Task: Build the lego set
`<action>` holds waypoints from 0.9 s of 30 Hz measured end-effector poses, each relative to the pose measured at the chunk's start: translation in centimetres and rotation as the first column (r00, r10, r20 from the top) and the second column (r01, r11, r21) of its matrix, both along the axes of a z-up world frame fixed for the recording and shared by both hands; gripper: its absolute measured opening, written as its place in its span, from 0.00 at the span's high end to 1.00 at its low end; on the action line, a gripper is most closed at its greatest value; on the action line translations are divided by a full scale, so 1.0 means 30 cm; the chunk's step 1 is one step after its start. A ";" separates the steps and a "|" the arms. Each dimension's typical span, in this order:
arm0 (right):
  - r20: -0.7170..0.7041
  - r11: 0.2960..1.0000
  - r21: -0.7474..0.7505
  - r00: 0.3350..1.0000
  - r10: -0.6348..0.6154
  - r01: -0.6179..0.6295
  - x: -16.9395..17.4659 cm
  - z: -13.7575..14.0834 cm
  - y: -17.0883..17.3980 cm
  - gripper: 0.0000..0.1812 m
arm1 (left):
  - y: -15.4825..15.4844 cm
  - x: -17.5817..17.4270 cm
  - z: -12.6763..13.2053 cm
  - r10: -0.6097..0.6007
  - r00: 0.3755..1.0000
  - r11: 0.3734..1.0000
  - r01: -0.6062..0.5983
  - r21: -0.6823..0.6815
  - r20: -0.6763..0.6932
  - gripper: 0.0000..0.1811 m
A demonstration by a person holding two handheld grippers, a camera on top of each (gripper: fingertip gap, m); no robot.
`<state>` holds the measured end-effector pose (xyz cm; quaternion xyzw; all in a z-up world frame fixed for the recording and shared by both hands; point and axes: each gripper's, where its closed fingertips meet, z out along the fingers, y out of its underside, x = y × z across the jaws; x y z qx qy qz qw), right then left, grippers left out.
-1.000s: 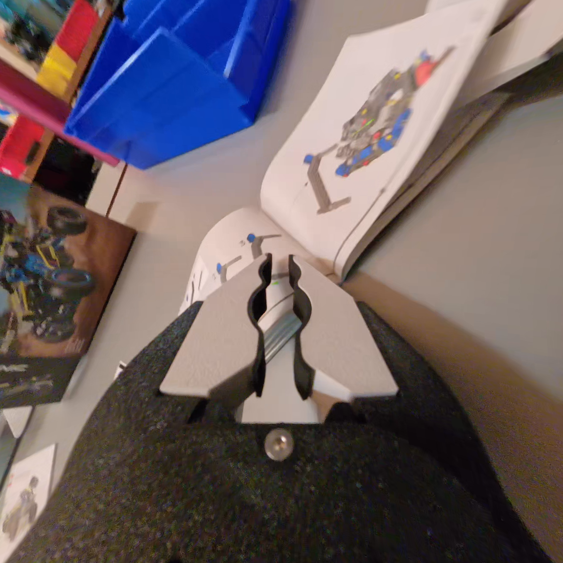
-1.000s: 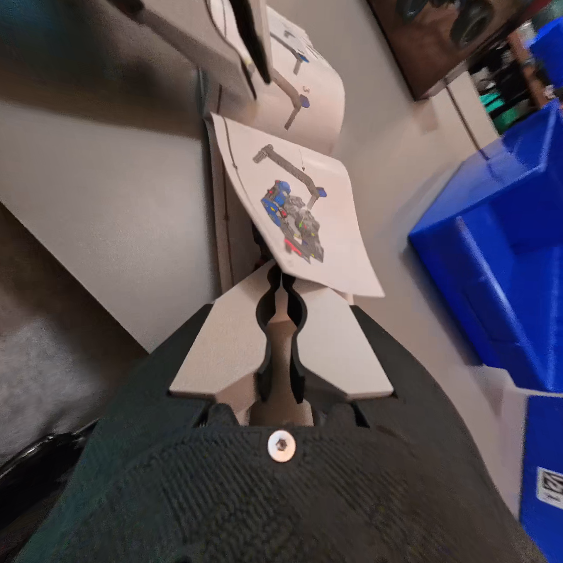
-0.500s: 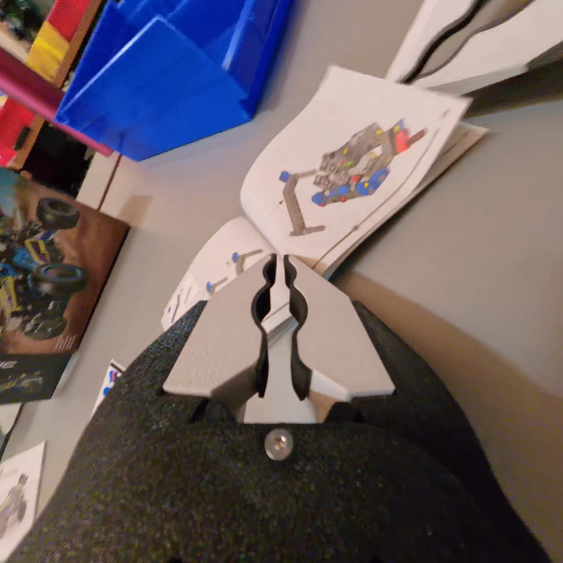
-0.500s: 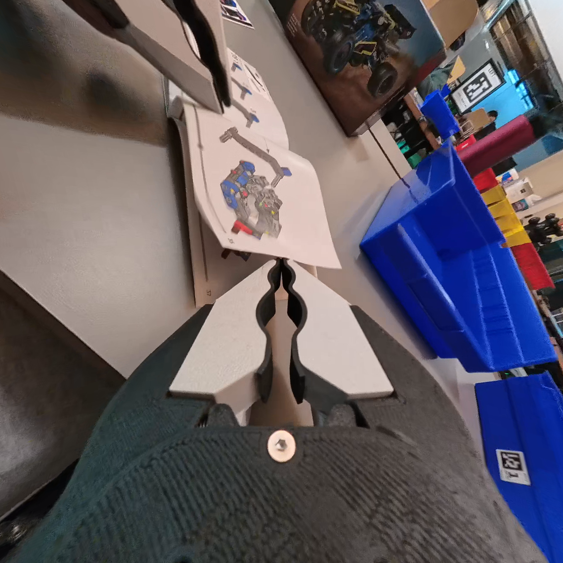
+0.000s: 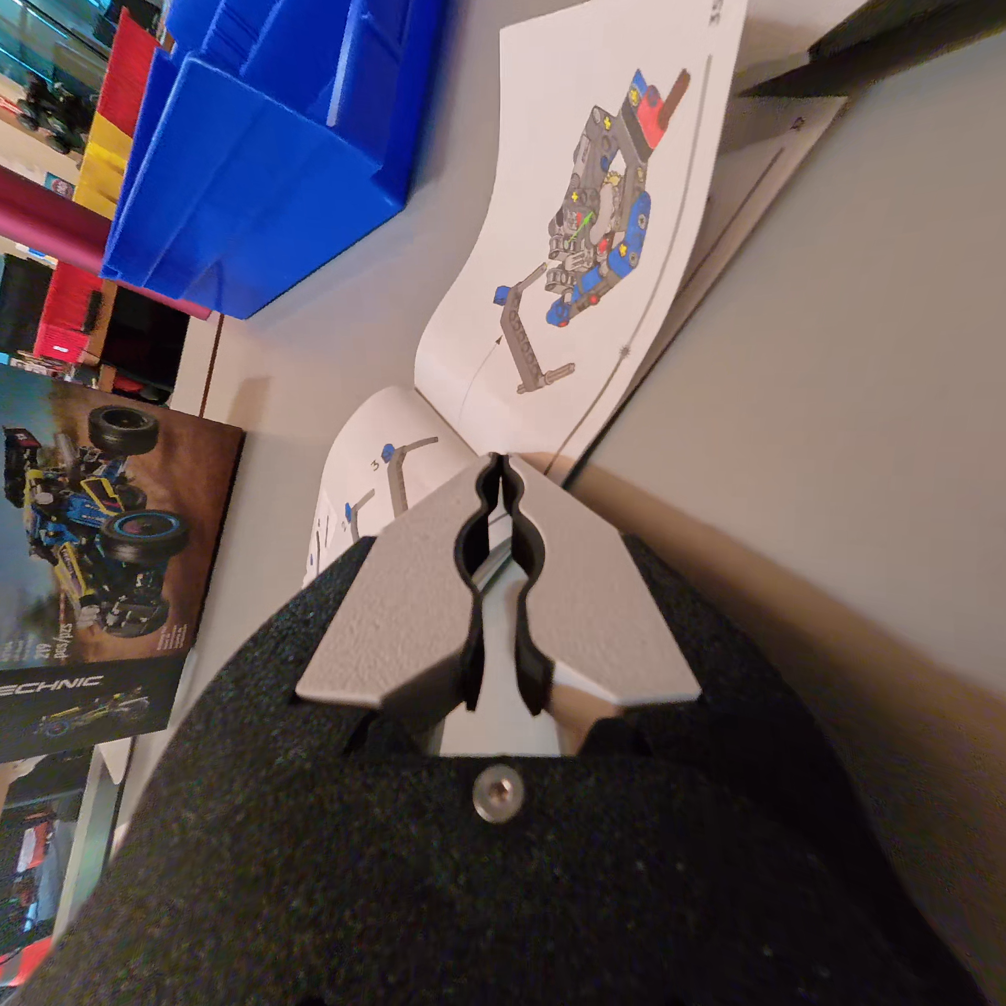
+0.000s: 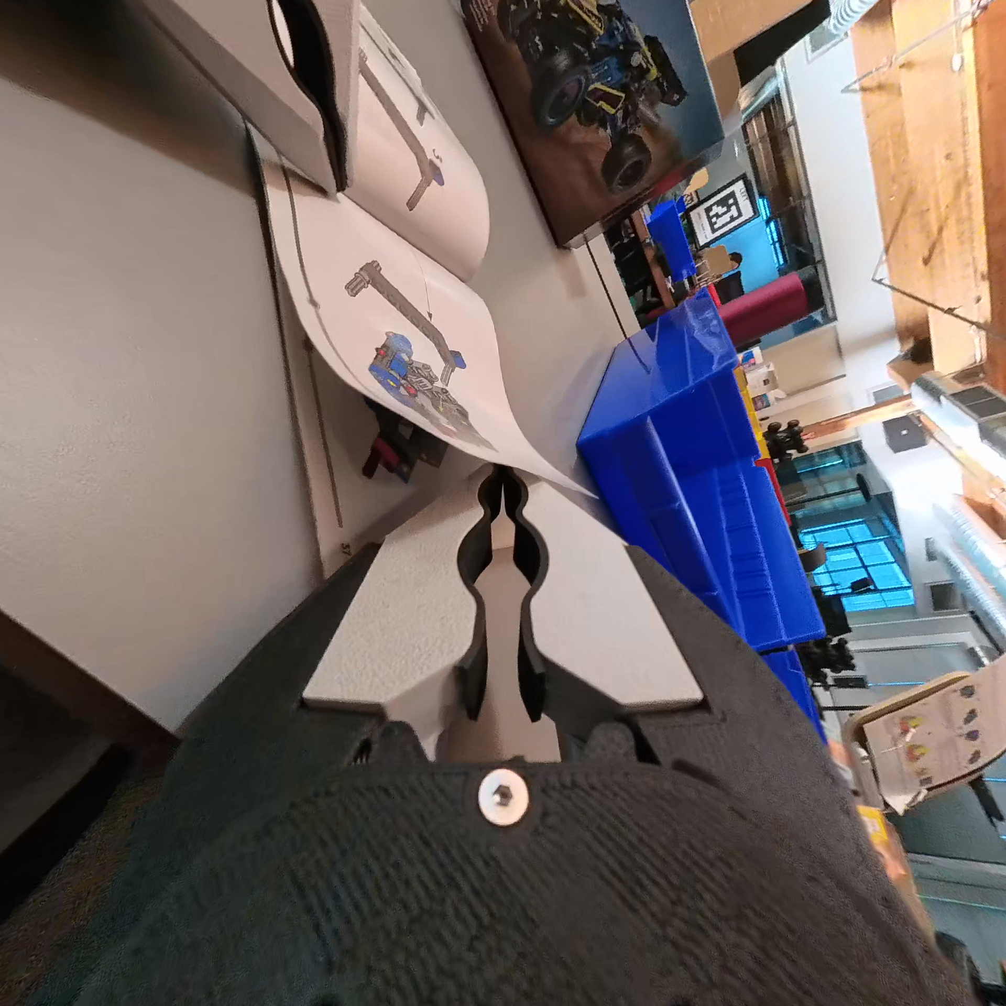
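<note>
Mid page-turn in the booklet (image 5: 375, 435), no build step in hand.

L gripper (image 5: 500, 467): tips pressed together at the booklet's near edge, by the fold; prob. there to pin the flat half so the whole thing doesn't slide or flip; can't tell if any paper is actually between the pads.

R gripper (image 6: 503, 479): tips pressed together right at the free edge of the raised page (image 6: 413, 337); looks like a pinch on the sheet, judging by the curl hanging off the table (image 5: 844, 354) w/ nothing else under it.

Page arcs from fold at 11 o'clock down to the tips in R view; next sheet exposed beneath at 10 o'clock.

Lego set itself: no loose parts or partial build visible; only the box (image 5: 109, 517) at 9 o'clock in L view and blue bins (image 5: 261, 163) at 11 o'clock; parts presumably in the bins, contents hidden.

Next: carry page over the fold; thin sheet, so tear or slip risk if pulled fast.
</note>
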<state>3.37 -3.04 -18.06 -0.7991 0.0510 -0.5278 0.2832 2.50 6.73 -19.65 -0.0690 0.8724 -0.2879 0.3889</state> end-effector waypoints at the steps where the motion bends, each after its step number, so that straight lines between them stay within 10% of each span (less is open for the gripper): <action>1: 0.007 1.000 -0.006 1.000 0.000 0.000 0.000 0.000 0.000 1.00 | -0.001 0.000 0.000 -0.003 1.000 1.000 0.003 0.001 0.005 1.00; 27: 0.071 0.997 -0.076 0.997 0.014 -0.008 0.004 -0.003 0.000 1.00 | -0.017 0.008 0.006 -0.044 0.994 0.998 0.039 0.047 0.104 1.00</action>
